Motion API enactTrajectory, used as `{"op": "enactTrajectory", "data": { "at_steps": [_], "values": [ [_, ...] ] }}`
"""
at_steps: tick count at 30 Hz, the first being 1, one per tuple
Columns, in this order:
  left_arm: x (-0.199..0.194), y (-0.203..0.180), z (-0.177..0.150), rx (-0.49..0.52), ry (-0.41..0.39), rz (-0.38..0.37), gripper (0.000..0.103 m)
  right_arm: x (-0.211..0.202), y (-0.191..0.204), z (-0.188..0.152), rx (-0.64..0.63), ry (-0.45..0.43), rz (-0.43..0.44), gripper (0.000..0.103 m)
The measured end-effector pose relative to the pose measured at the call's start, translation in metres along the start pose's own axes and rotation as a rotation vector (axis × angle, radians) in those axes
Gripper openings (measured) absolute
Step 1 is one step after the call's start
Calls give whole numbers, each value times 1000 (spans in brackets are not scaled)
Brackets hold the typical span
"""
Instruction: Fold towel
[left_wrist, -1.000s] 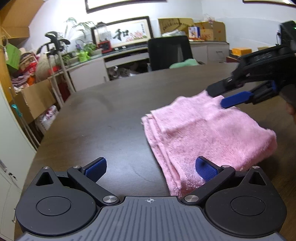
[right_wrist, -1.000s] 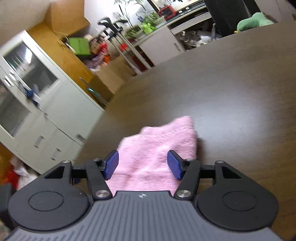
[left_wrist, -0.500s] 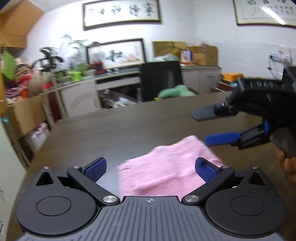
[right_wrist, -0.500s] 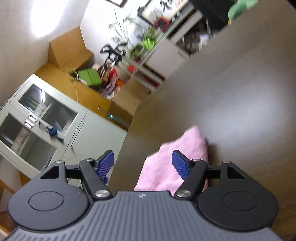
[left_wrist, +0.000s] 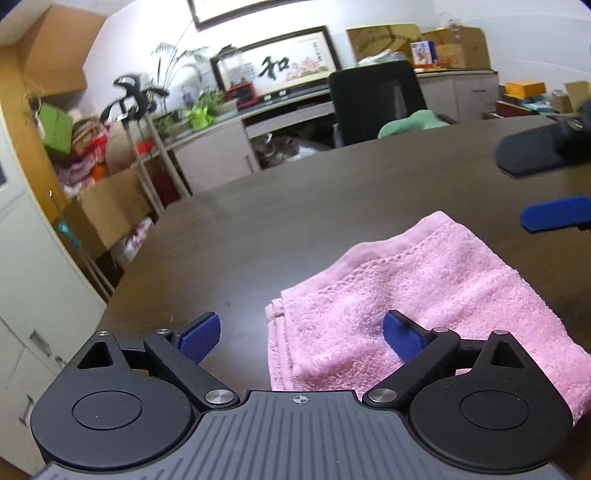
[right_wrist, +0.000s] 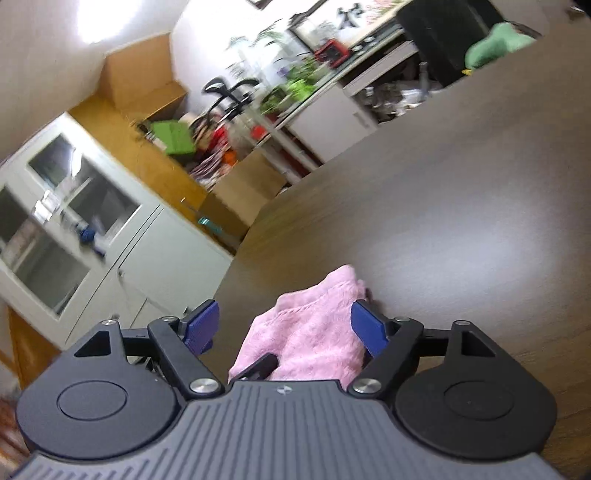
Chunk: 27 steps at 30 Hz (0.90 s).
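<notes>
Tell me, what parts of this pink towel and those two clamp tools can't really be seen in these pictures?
- Pink towel, left wrist view: its near edge is hidden behind the left gripper; how many layers lie underneath cannot be counted.
- Pink towel, right wrist view: mostly hidden by the right gripper, whose jaws are opening over it.
- Right gripper, left wrist view: cut off by the right edge; only two fingers show.
- Shelf clutter, right wrist view: blurred.

The framed calligraphy picture (left_wrist: 284, 62) bears the character 和.
</notes>
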<state>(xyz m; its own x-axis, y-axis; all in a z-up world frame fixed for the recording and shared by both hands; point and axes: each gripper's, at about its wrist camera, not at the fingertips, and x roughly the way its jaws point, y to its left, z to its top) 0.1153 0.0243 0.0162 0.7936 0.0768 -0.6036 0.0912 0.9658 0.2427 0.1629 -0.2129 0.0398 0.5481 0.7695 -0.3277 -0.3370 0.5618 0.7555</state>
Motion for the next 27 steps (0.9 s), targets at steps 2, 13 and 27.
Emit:
{"op": "enactTrajectory", "data": {
  "at_steps": [2, 13, 27],
  "values": [
    [0, 11, -2, -47, 8, -39, 97, 5, 1, -3, 29, 41, 91, 84],
    [-17, 48, -13, -64, -12, 31, 99, 27, 6, -17, -8, 153, 47, 86],
    [-15, 29, -24, 18, -22, 107, 103, 33, -8, -17, 46, 216, 35, 81]
  ]
}}
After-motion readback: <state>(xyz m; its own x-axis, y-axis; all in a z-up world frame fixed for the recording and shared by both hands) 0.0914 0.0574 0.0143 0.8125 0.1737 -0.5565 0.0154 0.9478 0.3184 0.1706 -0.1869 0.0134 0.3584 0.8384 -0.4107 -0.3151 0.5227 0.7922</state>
